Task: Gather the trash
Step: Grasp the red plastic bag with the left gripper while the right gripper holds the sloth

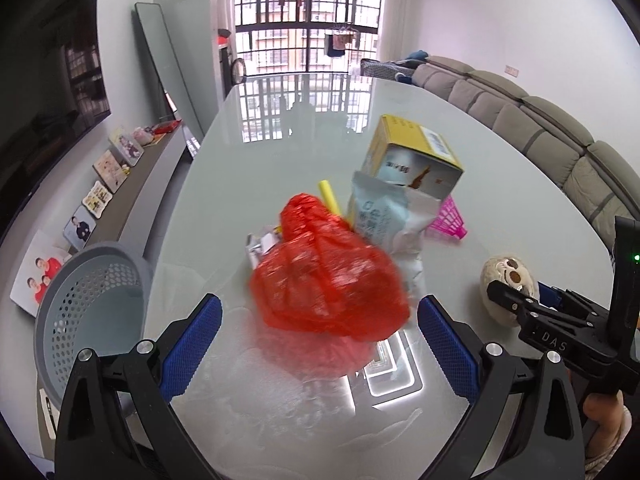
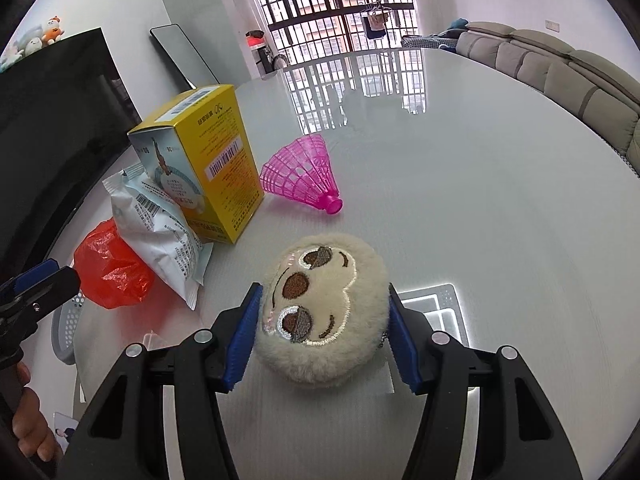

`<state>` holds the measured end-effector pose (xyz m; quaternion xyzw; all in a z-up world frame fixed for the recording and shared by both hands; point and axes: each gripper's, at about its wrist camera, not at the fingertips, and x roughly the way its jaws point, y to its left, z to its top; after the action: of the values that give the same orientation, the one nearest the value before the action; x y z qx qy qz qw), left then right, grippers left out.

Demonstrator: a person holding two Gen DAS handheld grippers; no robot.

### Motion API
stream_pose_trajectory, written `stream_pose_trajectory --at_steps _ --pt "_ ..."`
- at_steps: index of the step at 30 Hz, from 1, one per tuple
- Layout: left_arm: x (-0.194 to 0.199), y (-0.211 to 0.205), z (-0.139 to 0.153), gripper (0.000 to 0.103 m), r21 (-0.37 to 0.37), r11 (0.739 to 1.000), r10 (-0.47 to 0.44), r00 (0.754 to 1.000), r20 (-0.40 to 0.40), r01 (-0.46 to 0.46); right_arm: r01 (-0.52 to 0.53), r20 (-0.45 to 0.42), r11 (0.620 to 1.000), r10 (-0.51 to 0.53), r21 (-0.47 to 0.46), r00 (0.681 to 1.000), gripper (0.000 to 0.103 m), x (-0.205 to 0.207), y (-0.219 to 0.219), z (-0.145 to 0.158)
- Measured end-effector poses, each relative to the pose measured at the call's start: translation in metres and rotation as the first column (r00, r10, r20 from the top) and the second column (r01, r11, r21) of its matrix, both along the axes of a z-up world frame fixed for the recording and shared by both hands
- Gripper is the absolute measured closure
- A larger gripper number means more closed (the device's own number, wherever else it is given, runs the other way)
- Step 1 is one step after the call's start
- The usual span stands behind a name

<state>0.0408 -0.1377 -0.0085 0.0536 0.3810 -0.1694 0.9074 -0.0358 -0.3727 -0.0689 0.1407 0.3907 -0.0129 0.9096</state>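
Note:
A crumpled red plastic bag [image 1: 328, 280] lies on the glossy table [image 1: 280, 152], partly between the tips of my left gripper [image 1: 320, 308]. That gripper is open and its blue pads [image 1: 192, 348] stand clear of the bag. Behind the bag are a white-and-blue snack packet [image 1: 384, 220], a yellow stick [image 1: 330, 196], a small foil wrapper [image 1: 260, 242] and a yellow carton [image 1: 416, 152]. My right gripper [image 2: 324, 292] has both pads against a cream plush toy [image 2: 324, 320] with an embroidered face. The left gripper [image 2: 40, 284] shows at the left edge, beside the red bag [image 2: 112, 276].
A grey perforated basket [image 1: 92, 312] hangs off the table's left edge. A pink plastic shuttlecock [image 2: 304, 172] lies to the right of the carton [image 2: 216, 152]. A long grey sofa [image 1: 540, 128] runs along the right. A low shelf with photo frames [image 1: 108, 184] is on the left.

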Motion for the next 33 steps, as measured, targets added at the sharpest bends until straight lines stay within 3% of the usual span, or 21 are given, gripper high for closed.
stream_pose_trajectory --at_steps 10,14,16,20,22,27,33 --pt "0.028 -0.013 -0.018 0.006 0.004 1.000 0.022 0.998 -0.053 -0.022 -0.001 0.011 0.999 0.000 0.054 1.000 0.046 0.001 -0.004 0.004" --pt "0.028 -0.013 -0.019 0.010 0.037 0.998 0.041 0.999 -0.009 -0.041 -0.004 0.013 0.998 0.003 0.062 1.000 0.046 -0.001 -0.004 0.004" --pt "0.025 -0.014 -0.018 0.036 0.046 0.998 0.033 0.999 -0.002 -0.033 -0.001 0.014 0.998 0.001 0.065 1.000 0.046 0.001 -0.004 0.004" --pt "0.024 -0.011 -0.019 0.059 0.053 0.998 0.032 0.999 -0.013 -0.031 0.008 0.013 0.998 -0.009 0.063 1.000 0.046 -0.001 -0.004 0.005" --pt "0.024 -0.007 -0.020 0.077 0.042 0.999 0.028 0.999 -0.027 -0.027 0.013 0.011 0.998 -0.014 0.063 1.000 0.046 -0.002 -0.004 0.005" --pt "0.021 0.002 -0.016 0.089 0.026 0.999 0.027 0.999 -0.022 -0.026 0.018 0.004 0.998 -0.019 0.059 1.000 0.046 -0.008 0.001 0.006" --pt "0.015 0.019 0.006 0.090 0.002 0.999 0.043 0.999 0.024 -0.043 0.017 0.004 0.998 -0.017 0.058 1.000 0.046 -0.017 0.009 0.011"
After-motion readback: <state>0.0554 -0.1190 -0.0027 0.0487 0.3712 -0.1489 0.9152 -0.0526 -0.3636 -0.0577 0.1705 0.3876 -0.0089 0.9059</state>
